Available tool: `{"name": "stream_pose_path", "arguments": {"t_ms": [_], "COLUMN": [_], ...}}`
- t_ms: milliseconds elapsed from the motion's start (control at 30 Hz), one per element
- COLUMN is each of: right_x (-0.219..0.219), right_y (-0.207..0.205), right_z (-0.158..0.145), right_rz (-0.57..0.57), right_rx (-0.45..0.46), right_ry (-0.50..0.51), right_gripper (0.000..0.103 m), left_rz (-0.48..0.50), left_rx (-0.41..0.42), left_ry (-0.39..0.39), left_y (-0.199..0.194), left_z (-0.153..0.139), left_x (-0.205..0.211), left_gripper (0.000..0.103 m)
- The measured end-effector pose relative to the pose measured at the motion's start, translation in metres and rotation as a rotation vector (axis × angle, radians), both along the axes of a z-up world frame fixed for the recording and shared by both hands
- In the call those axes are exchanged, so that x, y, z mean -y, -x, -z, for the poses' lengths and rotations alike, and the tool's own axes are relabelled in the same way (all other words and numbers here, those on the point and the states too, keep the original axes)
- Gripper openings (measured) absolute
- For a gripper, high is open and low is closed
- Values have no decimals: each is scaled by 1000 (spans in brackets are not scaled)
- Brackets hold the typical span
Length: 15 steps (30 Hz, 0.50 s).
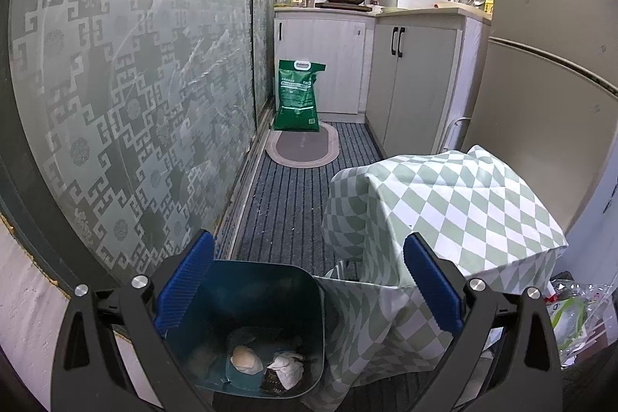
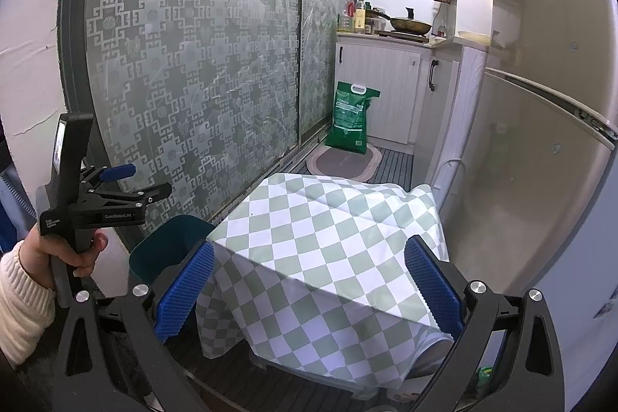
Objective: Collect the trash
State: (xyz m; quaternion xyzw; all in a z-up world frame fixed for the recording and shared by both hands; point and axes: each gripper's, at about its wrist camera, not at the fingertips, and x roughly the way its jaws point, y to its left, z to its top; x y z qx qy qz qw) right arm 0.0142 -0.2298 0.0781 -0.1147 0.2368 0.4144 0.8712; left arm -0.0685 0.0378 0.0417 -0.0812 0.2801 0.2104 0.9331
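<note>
A dark teal trash bin stands on the floor beside a small table draped in a green-and-white checked cloth. Inside the bin lie a pale crumpled wad, a white crumpled tissue and a dark wrapper. My left gripper hovers open above the bin, nothing between its blue pads. My right gripper is open over the checked cloth, also holding nothing. In the right wrist view the bin's rim peeks out left of the table, and a hand holds the left gripper above it.
A patterned frosted glass sliding door runs along the left. A fridge stands right of the table. Ahead are white cabinets, a green rice bag, an oval mat and striped carpet. Plastic bags lie at the lower right.
</note>
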Motion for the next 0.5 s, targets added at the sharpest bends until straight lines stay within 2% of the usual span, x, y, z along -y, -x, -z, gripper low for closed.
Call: {"name": "stream_pose_path", "arguments": {"t_ms": [500], "right_x": [-1], "right_y": [2], "right_z": [1], "right_rz": [-6], "right_rx": [-4], "right_ry": [6], "right_gripper": [100], "left_rz": [-7], "left_rx": [-38], "left_ry": [0], "left_y": [-2], "left_z": [5], "left_x": [-2], "left_gripper": [100]}}
